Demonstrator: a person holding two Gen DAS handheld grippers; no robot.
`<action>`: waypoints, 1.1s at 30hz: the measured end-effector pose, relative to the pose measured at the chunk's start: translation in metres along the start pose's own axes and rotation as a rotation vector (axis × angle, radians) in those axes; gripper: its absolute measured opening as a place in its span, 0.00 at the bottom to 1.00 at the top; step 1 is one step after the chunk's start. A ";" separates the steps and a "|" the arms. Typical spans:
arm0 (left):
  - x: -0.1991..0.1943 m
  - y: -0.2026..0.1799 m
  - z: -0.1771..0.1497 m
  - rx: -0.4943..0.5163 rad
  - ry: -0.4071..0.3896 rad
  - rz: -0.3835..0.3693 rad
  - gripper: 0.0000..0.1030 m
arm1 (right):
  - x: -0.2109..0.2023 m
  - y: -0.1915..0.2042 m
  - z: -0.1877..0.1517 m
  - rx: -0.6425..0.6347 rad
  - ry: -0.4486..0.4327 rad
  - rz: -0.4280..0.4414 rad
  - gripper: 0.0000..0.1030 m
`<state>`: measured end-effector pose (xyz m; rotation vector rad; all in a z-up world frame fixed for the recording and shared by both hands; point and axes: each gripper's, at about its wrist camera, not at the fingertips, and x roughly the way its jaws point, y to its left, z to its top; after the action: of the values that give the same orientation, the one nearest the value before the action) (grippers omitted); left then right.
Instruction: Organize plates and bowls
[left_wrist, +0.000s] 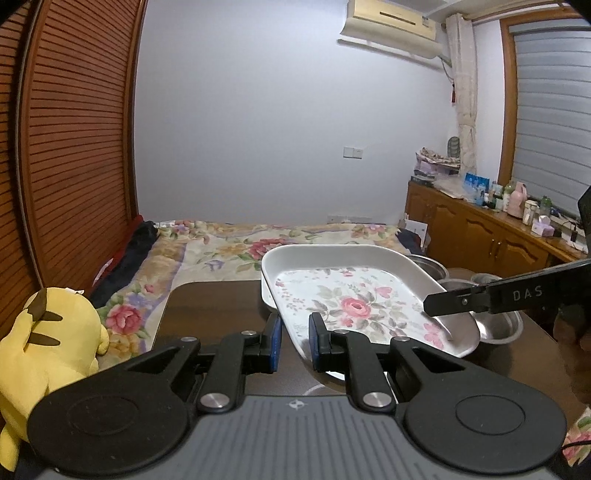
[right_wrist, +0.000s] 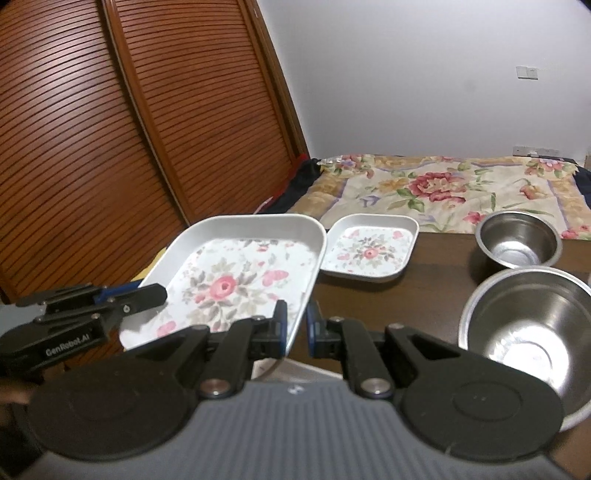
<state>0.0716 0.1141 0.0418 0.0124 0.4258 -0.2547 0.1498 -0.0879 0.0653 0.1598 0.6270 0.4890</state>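
Observation:
A large white tray with a rose pattern hangs tilted above the dark table, carried between both grippers. My left gripper is shut on its near rim. From the right, my right gripper clamps the opposite rim. In the right wrist view the tray is pinched at its edge by my right gripper, and the left gripper bites the far left rim. On the table lie a small matching plate, a small steel bowl and a large steel bowl.
Behind the table lies a bed with a floral blanket. A yellow plush toy sits at the left. Louvred wooden doors stand to the left, and a wooden sideboard crowded with bottles runs along the right.

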 end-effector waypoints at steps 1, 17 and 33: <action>-0.001 -0.001 -0.002 0.003 0.002 0.000 0.16 | -0.003 0.000 -0.002 -0.004 0.001 -0.001 0.12; -0.019 -0.006 -0.020 -0.032 0.007 -0.034 0.16 | -0.020 0.004 -0.028 -0.006 0.036 0.011 0.12; 0.003 -0.009 -0.056 -0.046 0.097 -0.047 0.16 | -0.012 -0.008 -0.065 0.034 0.093 -0.014 0.12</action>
<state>0.0487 0.1082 -0.0102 -0.0307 0.5288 -0.2915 0.1053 -0.1006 0.0170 0.1649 0.7275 0.4741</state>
